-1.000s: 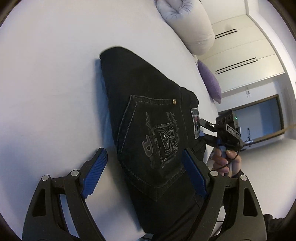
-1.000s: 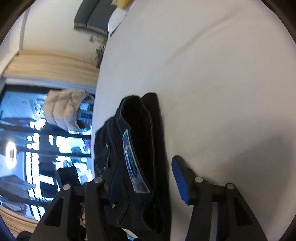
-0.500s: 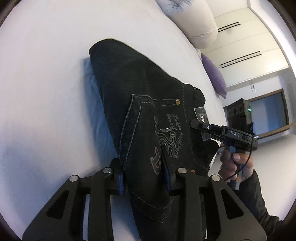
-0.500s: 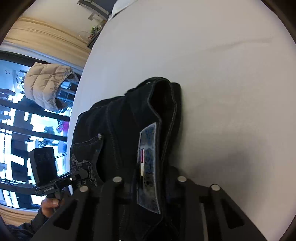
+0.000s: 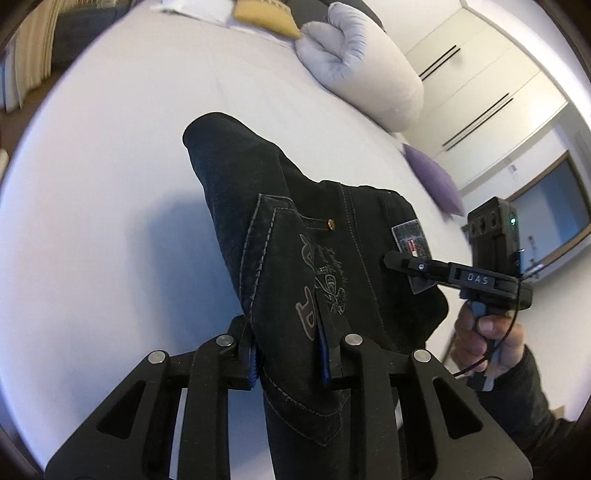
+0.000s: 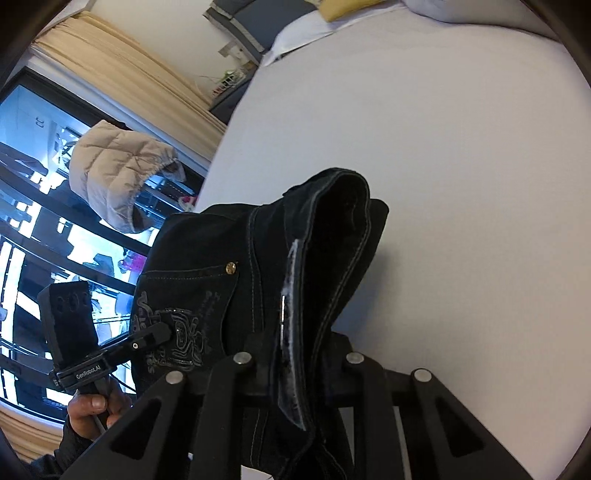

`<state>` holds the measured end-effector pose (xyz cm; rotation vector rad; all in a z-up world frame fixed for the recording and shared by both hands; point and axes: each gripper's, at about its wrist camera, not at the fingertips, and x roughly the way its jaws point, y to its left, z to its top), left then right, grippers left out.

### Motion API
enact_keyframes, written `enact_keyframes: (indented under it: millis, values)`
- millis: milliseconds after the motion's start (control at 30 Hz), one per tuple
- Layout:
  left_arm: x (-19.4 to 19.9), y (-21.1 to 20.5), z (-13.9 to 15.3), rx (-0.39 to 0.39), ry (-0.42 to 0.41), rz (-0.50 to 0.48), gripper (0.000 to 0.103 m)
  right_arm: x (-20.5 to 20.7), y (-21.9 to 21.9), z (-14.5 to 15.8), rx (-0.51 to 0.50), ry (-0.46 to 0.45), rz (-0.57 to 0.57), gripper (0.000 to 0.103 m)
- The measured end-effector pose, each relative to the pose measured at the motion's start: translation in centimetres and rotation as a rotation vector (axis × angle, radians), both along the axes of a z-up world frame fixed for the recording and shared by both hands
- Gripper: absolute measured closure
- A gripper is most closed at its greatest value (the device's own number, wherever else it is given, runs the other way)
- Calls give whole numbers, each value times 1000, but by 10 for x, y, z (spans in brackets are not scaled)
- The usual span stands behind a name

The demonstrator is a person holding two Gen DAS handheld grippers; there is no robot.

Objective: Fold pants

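Observation:
The folded black jeans [image 5: 295, 229] with an embroidered back pocket and a waistband patch hang lifted above the white bed [image 5: 92, 221]. My left gripper [image 5: 291, 354] is shut on the pocket end of the jeans. My right gripper [image 6: 299, 350] is shut on the waistband beside the patch; it also shows in the left wrist view [image 5: 391, 258]. The jeans [image 6: 229, 258] sag between the two grippers, their far folded end raised off the sheet.
A rolled grey duvet [image 5: 362, 66], a yellow cushion [image 5: 266, 16] and a purple cushion [image 5: 432, 181] lie at the bed's far side. White wardrobe doors [image 5: 491, 85] stand behind. A beige jacket [image 6: 122, 170] hangs by the window.
Both grippers closed on the jeans, which lay flat on the bed a second ago. They have since lifted the bundle off the sheet.

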<state>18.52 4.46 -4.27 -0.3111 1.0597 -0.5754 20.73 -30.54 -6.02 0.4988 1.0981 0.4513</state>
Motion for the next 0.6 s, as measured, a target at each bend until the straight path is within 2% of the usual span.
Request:
enact_keyframes:
  millis: [167, 300, 367, 433, 500, 600]
  values:
    - [43, 26, -11, 79, -2, 35, 82, 53, 31, -15, 25, 29, 6, 84]
    - [65, 34, -42, 159, 17, 43, 81, 85, 49, -52, 17, 99, -1, 83]
    - [69, 28, -63, 194, 39, 47, 77, 90, 50, -71, -13, 131, -19, 79]
    - [67, 27, -74, 216, 35, 60, 72, 89, 46, -85, 18, 131, -42, 77]
    - [64, 27, -79, 236, 20, 78, 62, 84, 40, -92, 70, 113, -59, 76]
    - [61, 22, -76, 275, -9, 85, 59, 81, 43, -89, 64, 88, -56, 72]
